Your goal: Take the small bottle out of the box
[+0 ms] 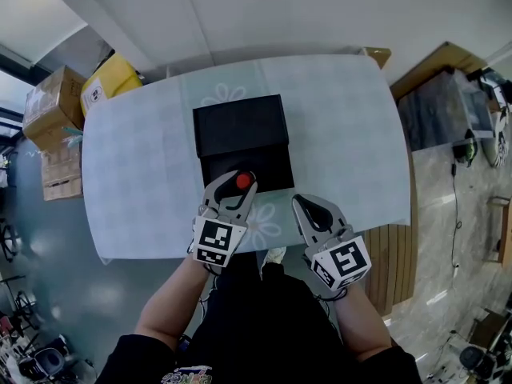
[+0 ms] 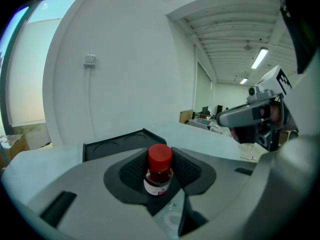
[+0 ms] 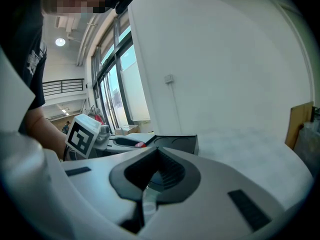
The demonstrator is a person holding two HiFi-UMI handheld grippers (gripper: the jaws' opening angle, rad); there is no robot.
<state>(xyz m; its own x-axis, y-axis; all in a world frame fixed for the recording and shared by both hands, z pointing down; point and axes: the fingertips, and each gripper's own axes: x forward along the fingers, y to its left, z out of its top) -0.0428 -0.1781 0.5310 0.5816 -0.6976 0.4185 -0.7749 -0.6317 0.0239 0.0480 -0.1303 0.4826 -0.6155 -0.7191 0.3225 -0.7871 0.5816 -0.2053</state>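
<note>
A black box lies open in the middle of the white table, its lid folded back. The small bottle has a red cap and a white label. It stands upright between the ribbed pads of my left gripper, which is shut on it over the box's near edge. In the left gripper view the bottle sits in the hollow of the jaws, with the box behind it. My right gripper hovers at the table's front edge, to the right of the box, shut and holding nothing.
Cardboard boxes and a yellow box stand on the floor beyond the table's left end. A wooden board leans at the far right corner. A grey crate stands to the right.
</note>
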